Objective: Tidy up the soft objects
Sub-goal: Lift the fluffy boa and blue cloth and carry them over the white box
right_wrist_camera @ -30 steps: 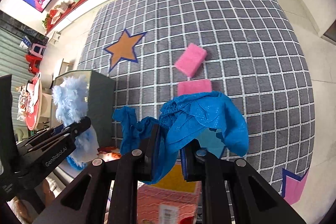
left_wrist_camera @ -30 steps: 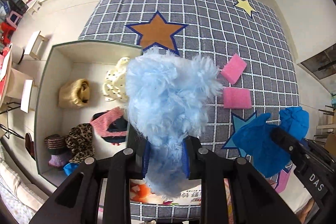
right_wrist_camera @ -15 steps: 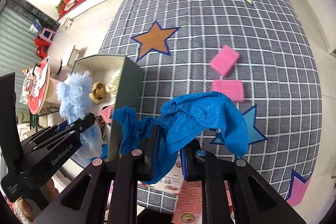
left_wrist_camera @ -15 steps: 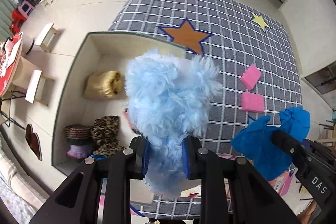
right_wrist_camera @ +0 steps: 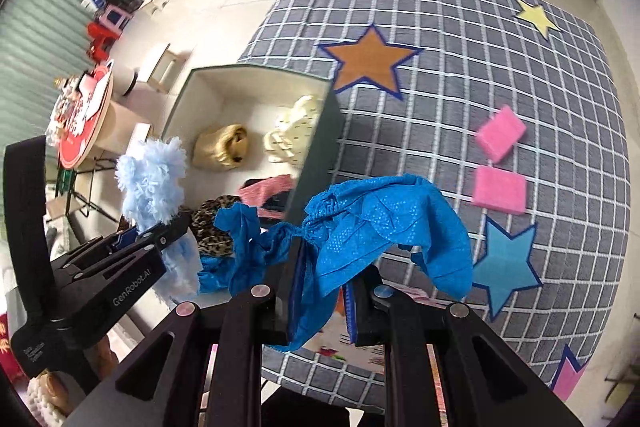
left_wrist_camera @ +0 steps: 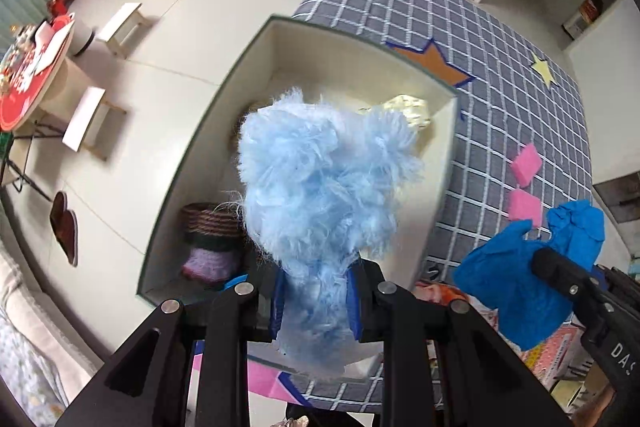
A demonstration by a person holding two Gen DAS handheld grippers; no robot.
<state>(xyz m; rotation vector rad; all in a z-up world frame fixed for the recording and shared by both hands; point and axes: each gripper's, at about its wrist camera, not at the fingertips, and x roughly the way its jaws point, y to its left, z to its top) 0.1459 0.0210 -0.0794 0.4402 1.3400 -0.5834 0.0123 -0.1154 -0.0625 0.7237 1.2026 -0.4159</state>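
Fluff fills your left gripper, its jaws pinched narrow on the light-blue furry thing, which hangs above the open box. Your right gripper is clamped tight on the blue cloth, out over the checked mat just beside the box's dark outer wall. I judge the step as carrying both soft things to the box, so bring each one over bare floor inside it and lower it past the rim before you let go; the cloth trails loose ends that could snag on the wall. Choose gaps away from the leopard-print piece, the tan bundle and the cream one. Further out, two pink sponges wait on the mat. Readable writing: "GenRobot.AI" on the left gripper's side, "DAS" on the right one
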